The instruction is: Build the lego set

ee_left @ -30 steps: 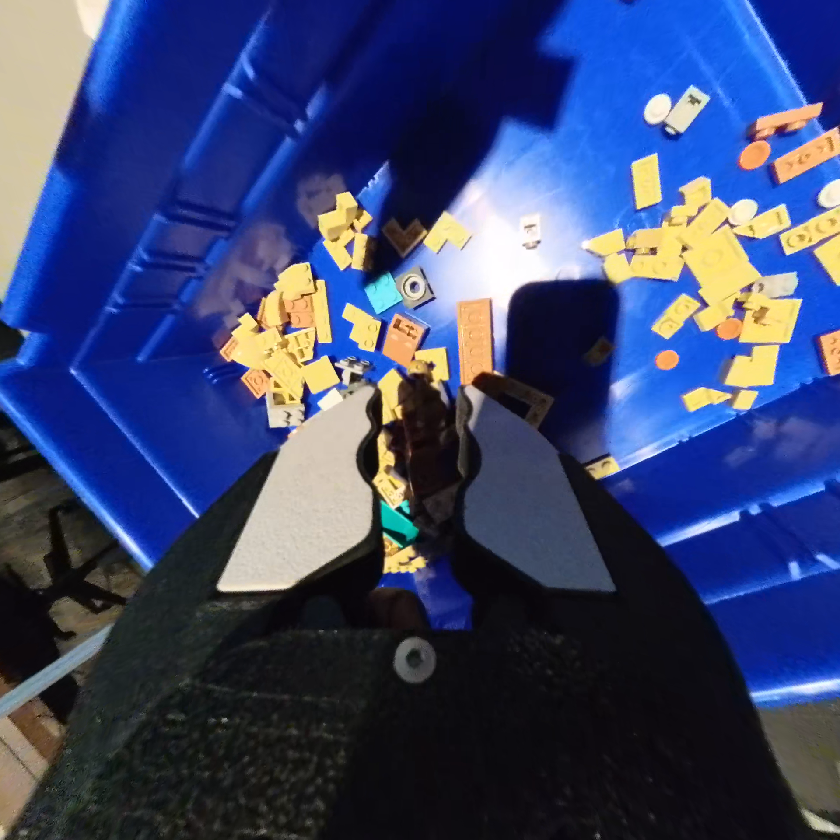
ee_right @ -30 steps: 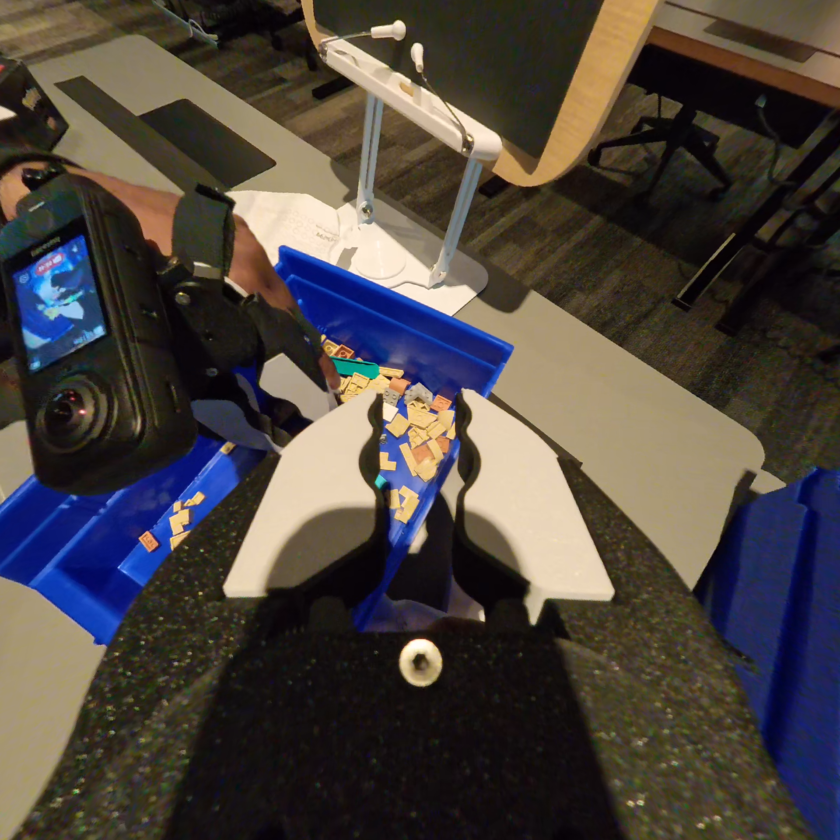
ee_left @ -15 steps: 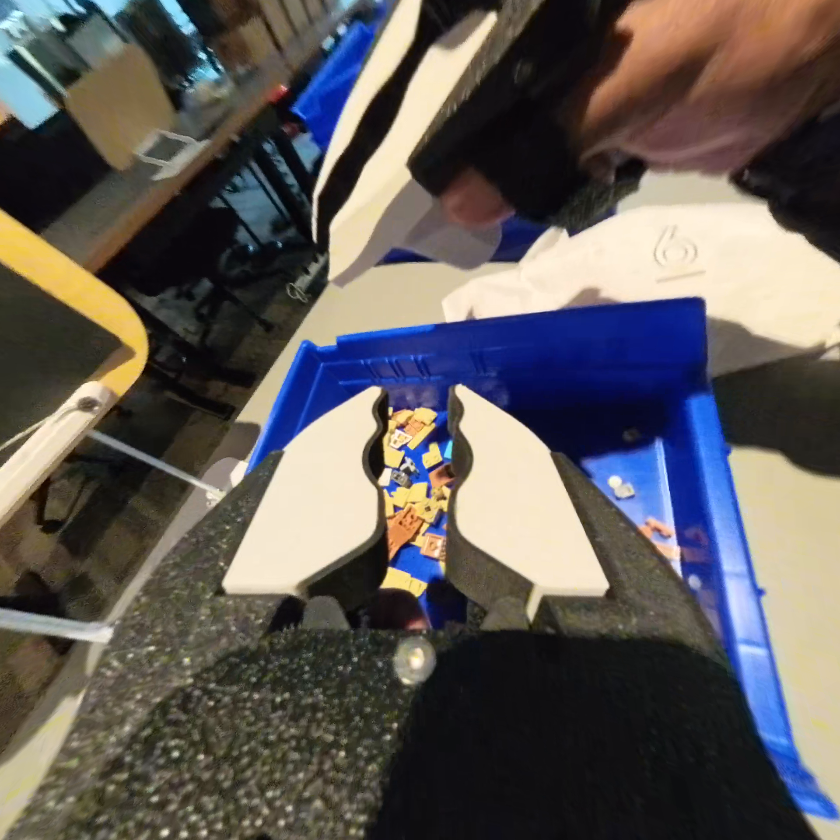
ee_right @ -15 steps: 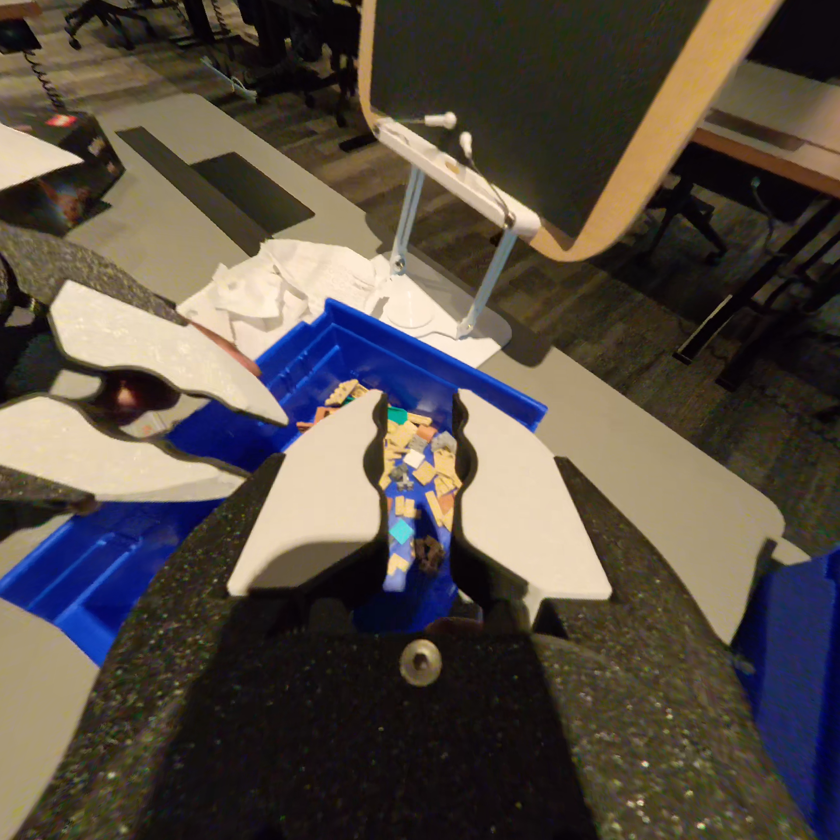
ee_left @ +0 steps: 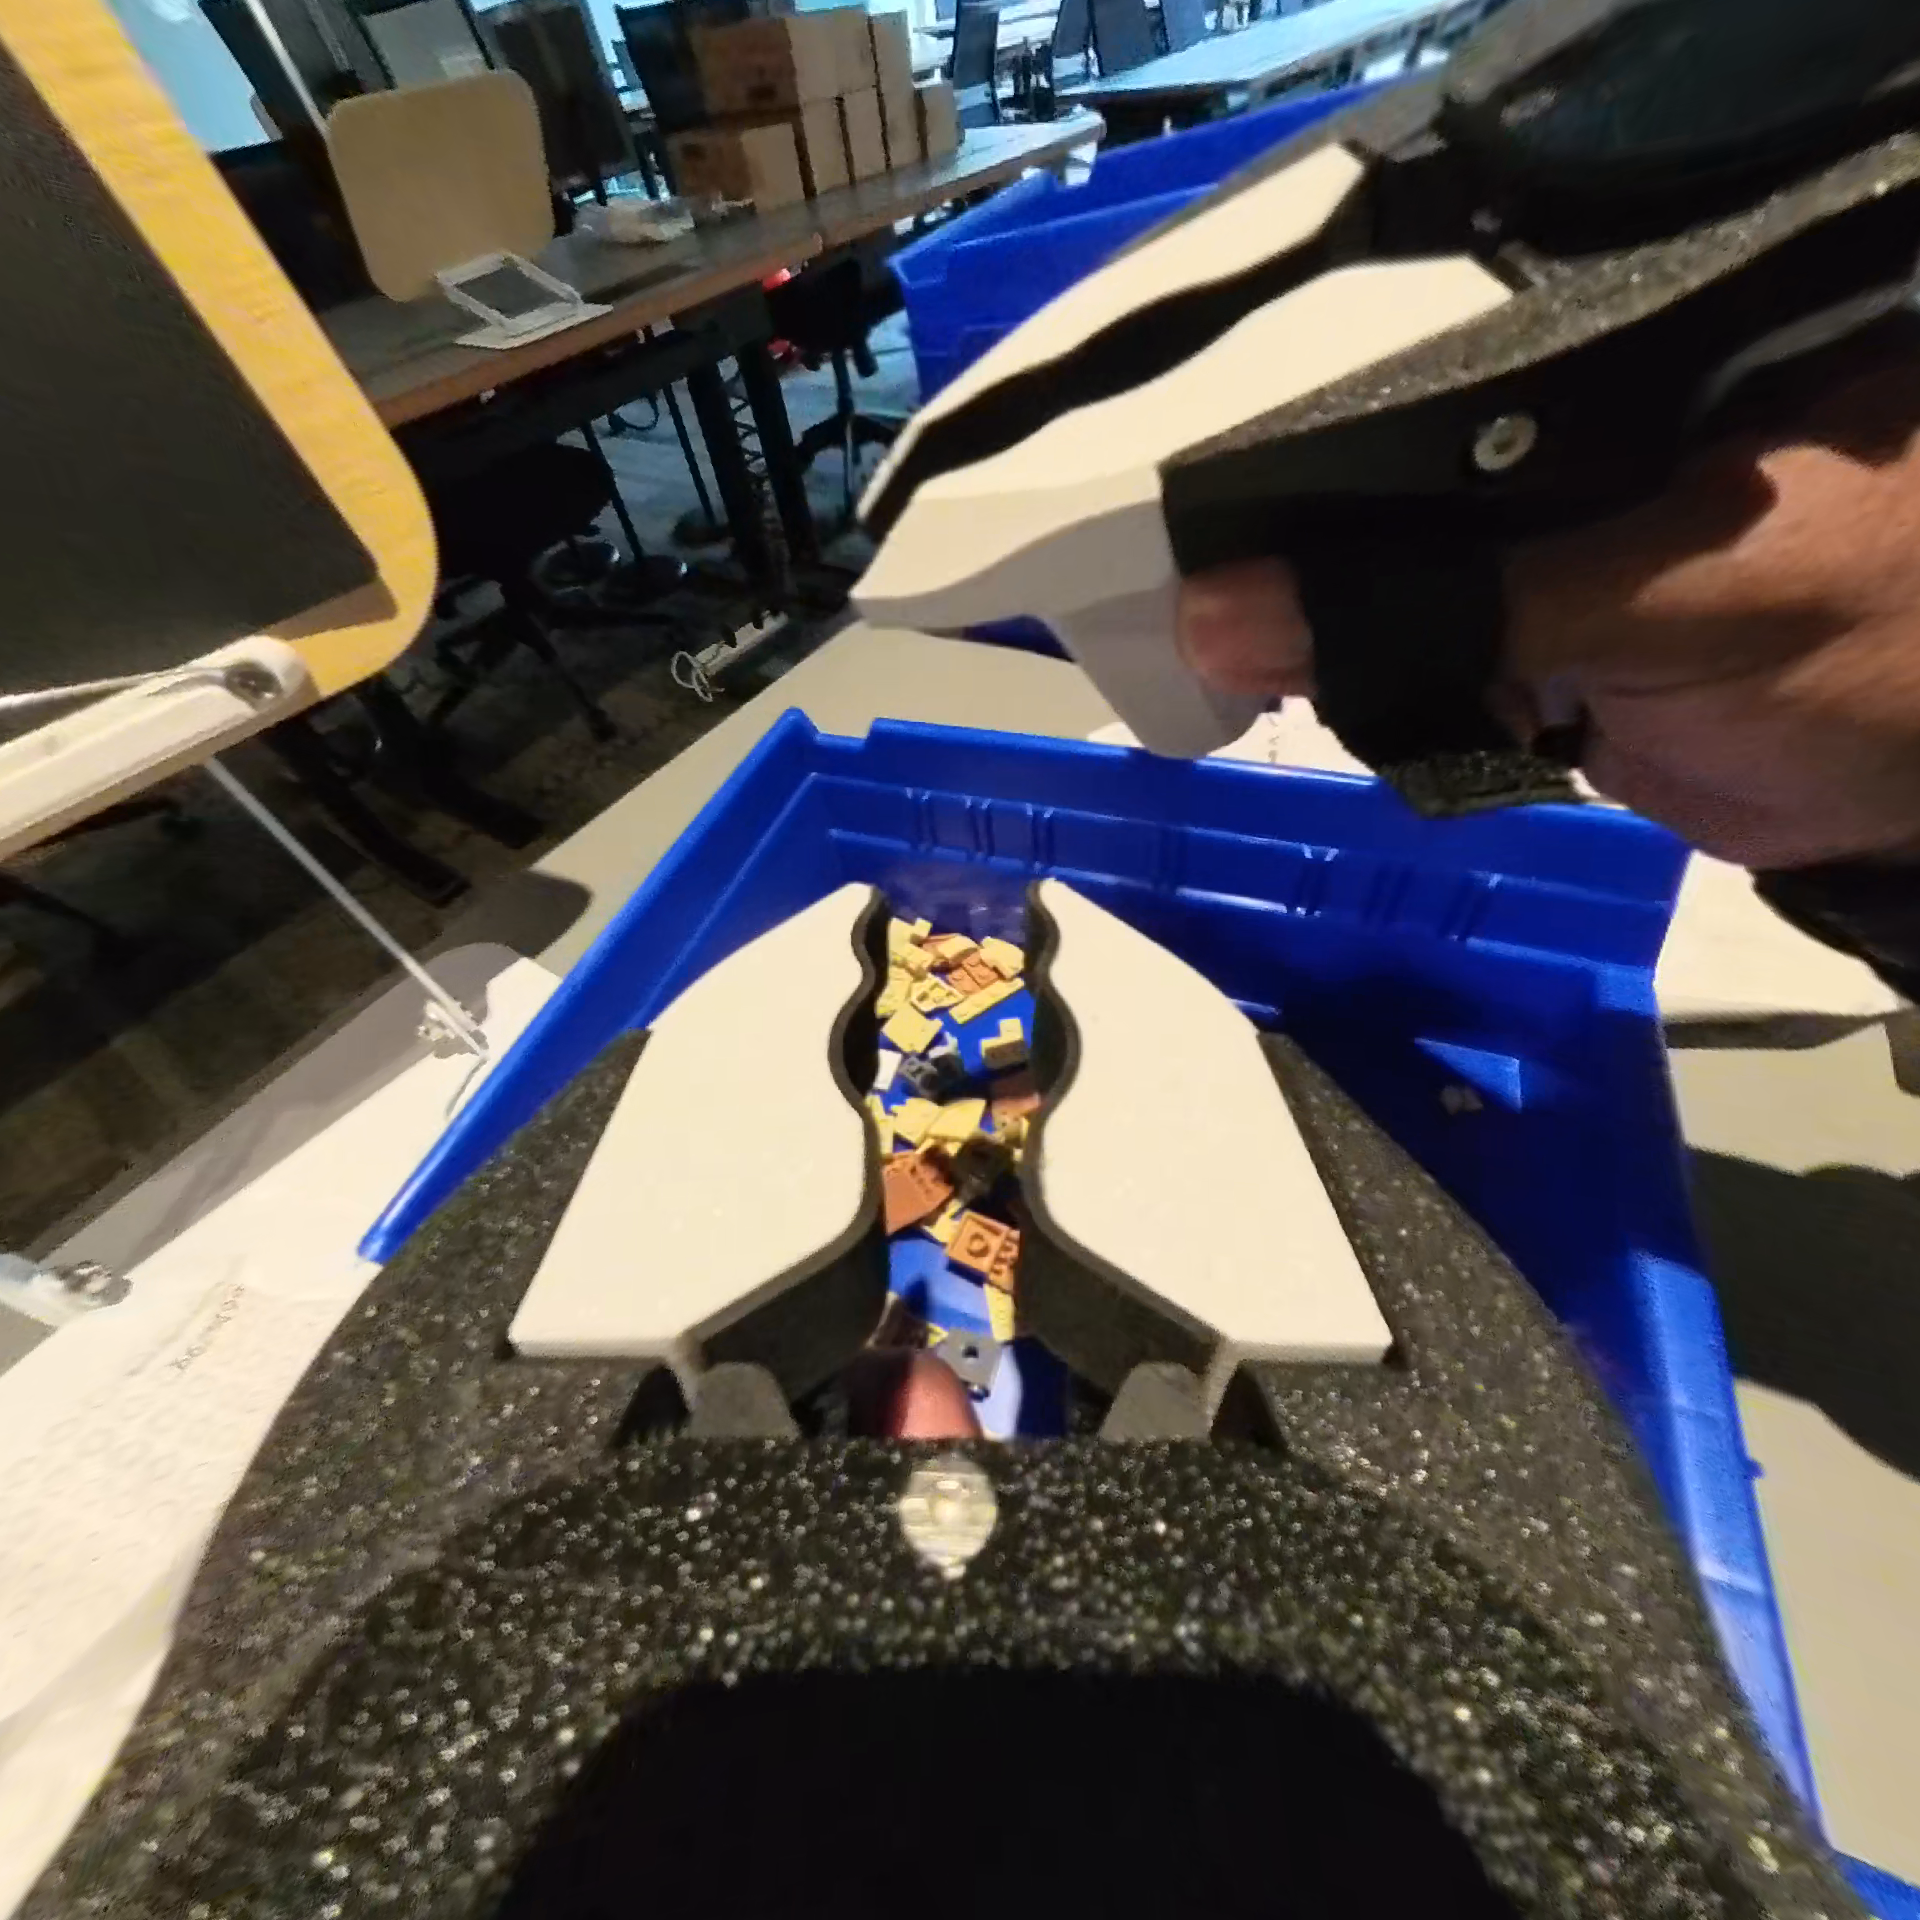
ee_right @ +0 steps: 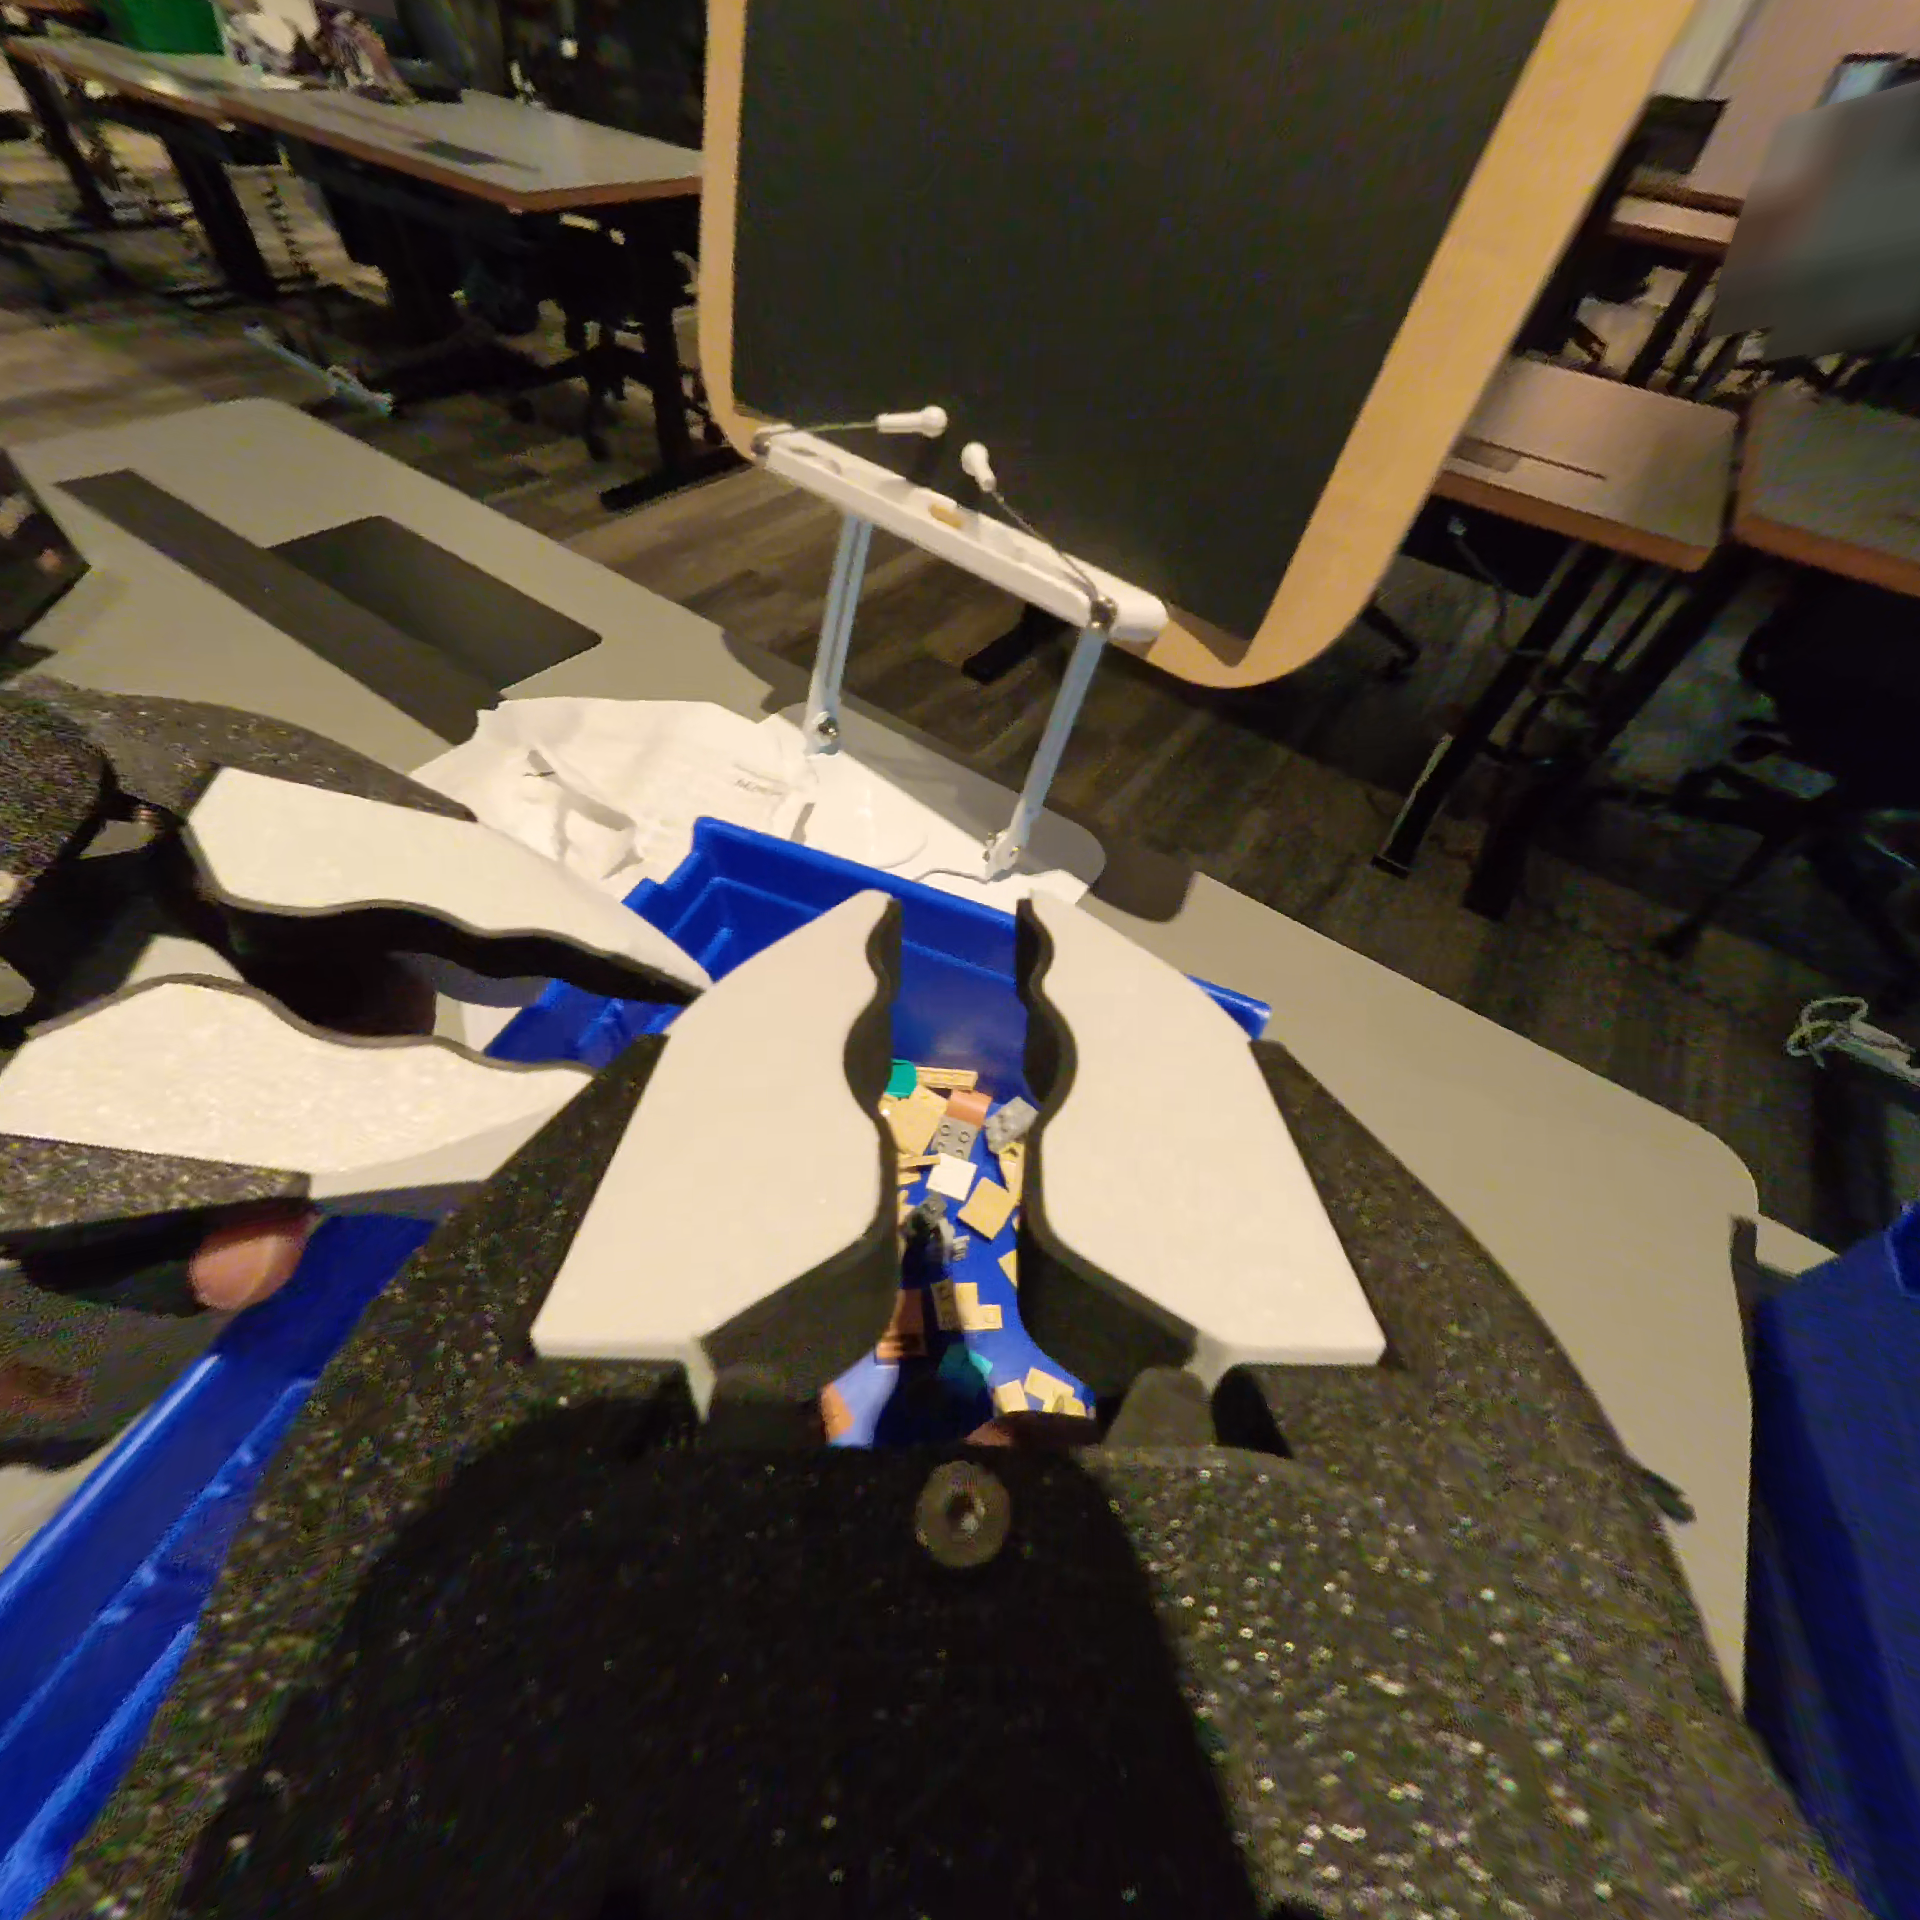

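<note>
The lego pieces [ee_left: 951, 1081] are seen lying loose in the blue bin [ee_left: 1351, 935] at frame centre. The left gripper [ee_left: 954, 899] was down among them a second ago and has been raised; its tongs are apart and empty, so nothing was picked. The right gripper [ee_right: 956, 909] is likewise apart. Only the right view shows white paper [ee_right: 623, 769] upper left.

The left gripper [ee_left: 956, 904] points forward and down, its fingers parted by a narrow gap, holding nothing; the right gripper [ee_right: 956, 914] likewise, slightly apart and empty; a hand [ee_left: 1683, 644] grips the right one's handle.
</note>
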The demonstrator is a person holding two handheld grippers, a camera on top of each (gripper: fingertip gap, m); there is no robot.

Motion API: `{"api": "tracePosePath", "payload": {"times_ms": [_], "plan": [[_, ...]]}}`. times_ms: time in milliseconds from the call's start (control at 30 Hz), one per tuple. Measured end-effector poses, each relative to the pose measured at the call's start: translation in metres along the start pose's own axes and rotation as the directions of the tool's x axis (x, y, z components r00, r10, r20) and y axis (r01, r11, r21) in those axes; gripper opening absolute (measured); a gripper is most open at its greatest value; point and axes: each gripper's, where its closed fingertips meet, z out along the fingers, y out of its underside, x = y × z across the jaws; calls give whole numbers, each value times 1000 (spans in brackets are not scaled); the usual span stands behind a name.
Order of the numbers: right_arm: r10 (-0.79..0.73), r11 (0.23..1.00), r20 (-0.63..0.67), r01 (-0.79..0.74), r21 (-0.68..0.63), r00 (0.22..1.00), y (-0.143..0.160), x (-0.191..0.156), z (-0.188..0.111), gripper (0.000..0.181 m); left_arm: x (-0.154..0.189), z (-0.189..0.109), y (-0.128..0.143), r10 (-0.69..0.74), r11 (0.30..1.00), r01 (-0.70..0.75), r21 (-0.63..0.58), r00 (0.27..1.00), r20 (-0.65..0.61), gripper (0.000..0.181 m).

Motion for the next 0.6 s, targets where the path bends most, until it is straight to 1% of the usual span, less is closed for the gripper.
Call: {"api": "tracePosePath", "payload": {"times_ms": [67, 200, 400, 600], "plan": [[15, 1000, -17, -15, 5, 1000, 5, 4, 1, 20, -3, 1, 1, -4, 1000, 4, 5, 1000, 2, 24], [15, 999, -19, -15, -35, 1000, 20, 5, 6, 20, 3, 4, 4, -20, 1000, 20, 0, 999, -40, 24], [-5, 997, -4, 4, -82, 1000, 29, 1, 11, 20, 7, 9, 14, 11, 999, -13, -30, 998, -57, 25], [-43, 985, -37, 36, -168, 998, 40, 14, 4, 26, -6, 5, 20, 1, 999, -3, -50, 999, -39, 26]]}}
